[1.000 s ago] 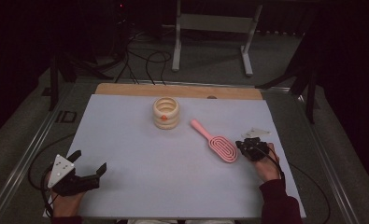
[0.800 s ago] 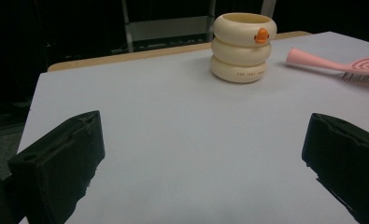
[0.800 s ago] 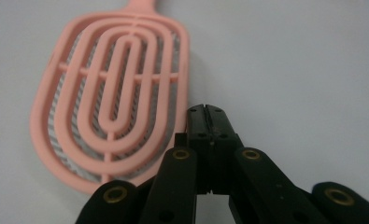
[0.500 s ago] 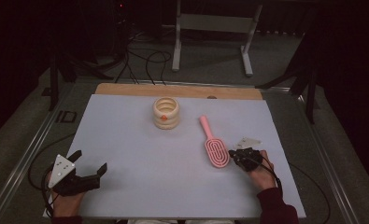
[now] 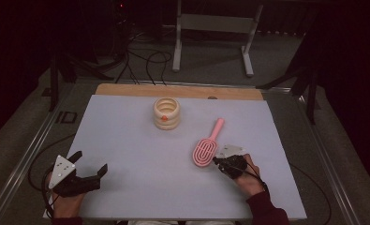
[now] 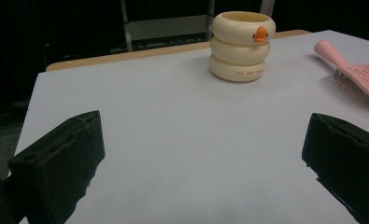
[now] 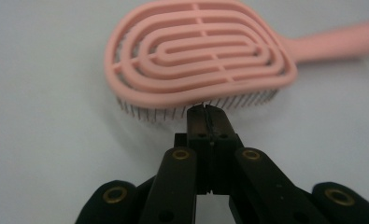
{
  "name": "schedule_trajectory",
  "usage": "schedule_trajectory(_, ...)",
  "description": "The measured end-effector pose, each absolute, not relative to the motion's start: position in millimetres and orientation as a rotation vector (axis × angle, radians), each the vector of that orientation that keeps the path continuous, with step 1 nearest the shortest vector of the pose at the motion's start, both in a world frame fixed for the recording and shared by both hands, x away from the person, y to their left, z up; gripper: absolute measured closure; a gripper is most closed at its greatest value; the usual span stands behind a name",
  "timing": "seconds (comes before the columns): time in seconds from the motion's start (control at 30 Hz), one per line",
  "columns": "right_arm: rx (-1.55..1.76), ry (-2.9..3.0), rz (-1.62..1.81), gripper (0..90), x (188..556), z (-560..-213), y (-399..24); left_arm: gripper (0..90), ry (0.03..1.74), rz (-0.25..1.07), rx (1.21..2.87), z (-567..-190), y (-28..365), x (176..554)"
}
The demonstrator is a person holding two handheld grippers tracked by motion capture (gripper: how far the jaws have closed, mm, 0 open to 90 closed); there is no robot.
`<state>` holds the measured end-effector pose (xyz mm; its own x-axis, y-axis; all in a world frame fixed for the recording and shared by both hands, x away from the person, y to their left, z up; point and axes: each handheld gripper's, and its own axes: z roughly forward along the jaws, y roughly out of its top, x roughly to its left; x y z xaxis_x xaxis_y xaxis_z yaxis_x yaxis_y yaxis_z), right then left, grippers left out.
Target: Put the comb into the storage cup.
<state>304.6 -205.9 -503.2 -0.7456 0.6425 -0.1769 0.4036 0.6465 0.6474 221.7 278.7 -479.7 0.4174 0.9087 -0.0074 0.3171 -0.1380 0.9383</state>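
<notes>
1. The right tool [image 7: 204, 109] was clenched, its two jaws pressed flat together with nothing between them. Its tip touched the bristle edge of the pink brush [image 7: 198, 58].
2. It looked like the right tool was nudging the pink brush along the tabletop [image 5: 126, 140], not grabbing it.
3. The pink brush lay flat with its bristles down, just beside the right tool. Its round head was next to the tool and its handle pointed away, toward the far right of the tabletop.
4. The cream duck cup [image 5: 166, 113] stood upright, well apart from the pink brush, on the far left side of it.
5. My guess is that the job was only partly done. The pink brush was not in the cream duck cup and no tool had picked it up. Lifting it was not yet done.
6. The right hand [image 5: 248, 176] lay low, close behind the pink brush, with the arm coming from the near edge.
7. The left tool [image 5: 82, 171] was released, jaws wide apart and holding nothing. It sat far to the left of the pink brush, near the front corner, with the left hand low on the tabletop.
</notes>
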Motion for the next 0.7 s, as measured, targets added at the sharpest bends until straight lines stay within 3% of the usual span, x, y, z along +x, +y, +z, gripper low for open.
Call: schedule_trajectory(0.7,0.826,2.485,0.873,90.0,332.3,-504.9,-155.0,0.0,1.084,0.746,1.677,-479.9,279.7,221.8)
